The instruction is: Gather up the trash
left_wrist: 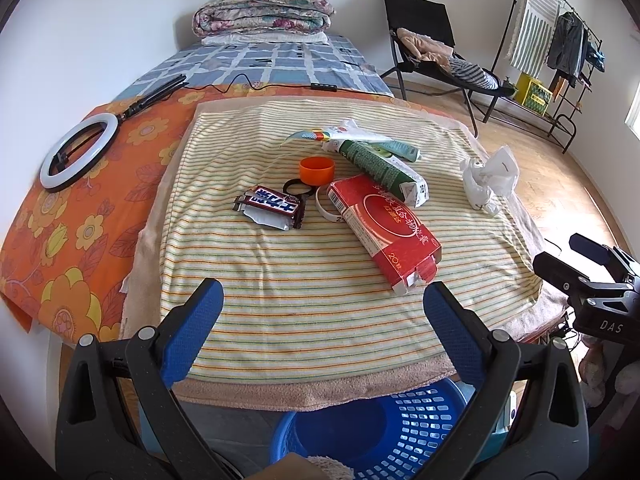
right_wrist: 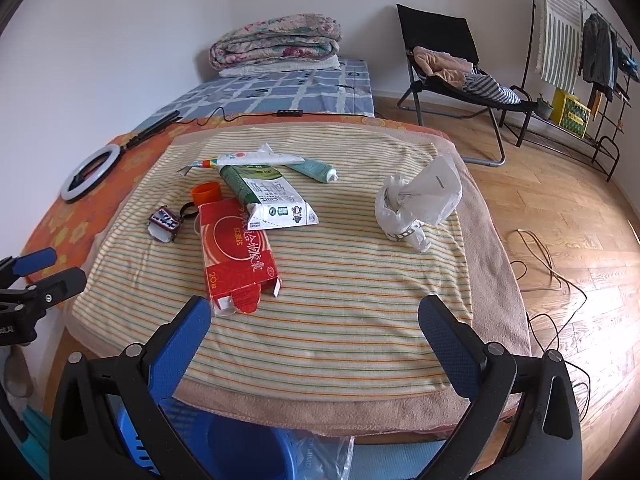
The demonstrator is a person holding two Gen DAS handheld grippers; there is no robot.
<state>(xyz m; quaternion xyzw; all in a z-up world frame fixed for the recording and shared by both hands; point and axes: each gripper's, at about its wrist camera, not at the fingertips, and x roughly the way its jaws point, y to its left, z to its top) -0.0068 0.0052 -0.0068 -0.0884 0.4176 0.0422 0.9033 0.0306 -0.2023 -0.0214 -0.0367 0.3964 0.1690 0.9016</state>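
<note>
Striped towel (left_wrist: pixel 320 280) lies ahead of both grippers. Blue basket (left_wrist: pixel 384 432) sits below them. Left gripper (left_wrist: pixel 322 304) and right gripper (right_wrist: pixel 314 320) are wide open, holding nothing. Red box (left_wrist: pixel 384 224), white bag (right_wrist: pixel 420 200) and candy wrapper (left_wrist: pixel 270 206) lie farther ahead.

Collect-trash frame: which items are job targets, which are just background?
Job:
- red carton
- green milk carton
- candy wrapper
- orange cap
- crumpled white bag
- squeezed tubes
- blue basket, probably the bin
- left tongs and right tongs, both open and empty

Lying about:
- ring light
- folded quilt
- black chair
- clothes rack
</note>
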